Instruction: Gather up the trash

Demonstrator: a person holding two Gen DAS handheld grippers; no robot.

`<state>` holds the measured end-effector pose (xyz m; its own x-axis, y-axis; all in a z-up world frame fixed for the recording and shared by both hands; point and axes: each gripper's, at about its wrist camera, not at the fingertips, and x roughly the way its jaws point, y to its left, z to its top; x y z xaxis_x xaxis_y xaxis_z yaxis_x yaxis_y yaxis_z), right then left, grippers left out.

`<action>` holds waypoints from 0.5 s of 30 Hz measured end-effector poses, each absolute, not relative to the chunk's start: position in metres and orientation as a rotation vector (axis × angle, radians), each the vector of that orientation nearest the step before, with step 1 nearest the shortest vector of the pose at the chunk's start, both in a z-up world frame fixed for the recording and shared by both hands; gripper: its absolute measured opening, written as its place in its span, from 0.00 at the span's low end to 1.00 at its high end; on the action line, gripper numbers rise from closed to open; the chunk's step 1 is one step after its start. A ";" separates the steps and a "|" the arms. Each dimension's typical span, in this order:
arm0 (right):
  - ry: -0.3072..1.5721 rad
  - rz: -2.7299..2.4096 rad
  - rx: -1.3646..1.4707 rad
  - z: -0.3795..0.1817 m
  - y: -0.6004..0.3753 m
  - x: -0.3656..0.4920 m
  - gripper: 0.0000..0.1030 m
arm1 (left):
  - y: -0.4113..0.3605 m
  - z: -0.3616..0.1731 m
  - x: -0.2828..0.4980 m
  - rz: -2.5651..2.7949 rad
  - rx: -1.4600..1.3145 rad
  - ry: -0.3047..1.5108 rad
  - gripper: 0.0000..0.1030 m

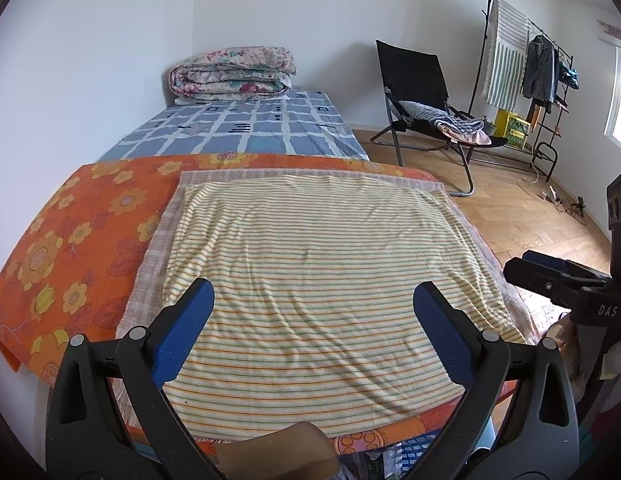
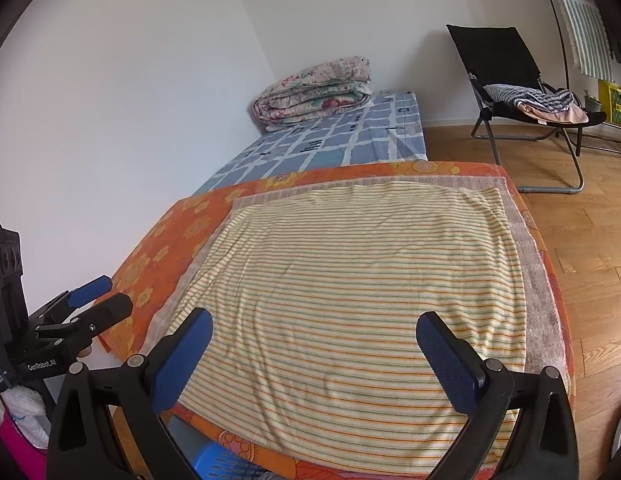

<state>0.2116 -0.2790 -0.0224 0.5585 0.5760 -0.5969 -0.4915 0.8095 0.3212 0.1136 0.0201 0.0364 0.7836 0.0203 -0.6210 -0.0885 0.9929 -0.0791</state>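
Observation:
My left gripper (image 1: pixel 312 300) is open and empty, held above a striped yellow cloth (image 1: pixel 310 240) spread over an orange flowered cover (image 1: pixel 70 240). My right gripper (image 2: pixel 312 326) is open and empty over the same striped cloth (image 2: pixel 350 272). The right gripper shows at the right edge of the left wrist view (image 1: pixel 550 276); the left gripper shows at the left edge of the right wrist view (image 2: pixel 90 300). No trash is visible on the cloth. A tan object (image 1: pixel 278 452) sits at the bottom edge under the left gripper; I cannot tell what it is.
A bed with a blue checked sheet (image 1: pixel 250 128) and a folded floral quilt (image 1: pixel 230 74) lies behind. A black folding chair (image 1: pixel 422 96) with clothes, a clothes rack (image 1: pixel 526 64) and a yellow crate (image 1: pixel 510 126) stand on the wooden floor (image 1: pixel 530 220). A blue basket (image 2: pixel 226 464) sits below.

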 end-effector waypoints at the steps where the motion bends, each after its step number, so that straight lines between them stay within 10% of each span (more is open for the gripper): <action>1: 0.747 0.631 0.119 -0.023 -0.278 0.211 1.00 | 0.020 0.037 0.114 0.057 -0.110 0.668 0.99; 15: 0.755 0.627 0.113 -0.026 -0.273 0.209 1.00 | 0.022 0.040 0.111 0.056 -0.129 0.662 0.99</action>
<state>0.2086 -0.2731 -0.0263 0.5564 0.5689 -0.6056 -0.4906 0.8132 0.3132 0.1106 0.0220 0.0404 0.7875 0.0108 -0.6163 -0.0930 0.9905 -0.1015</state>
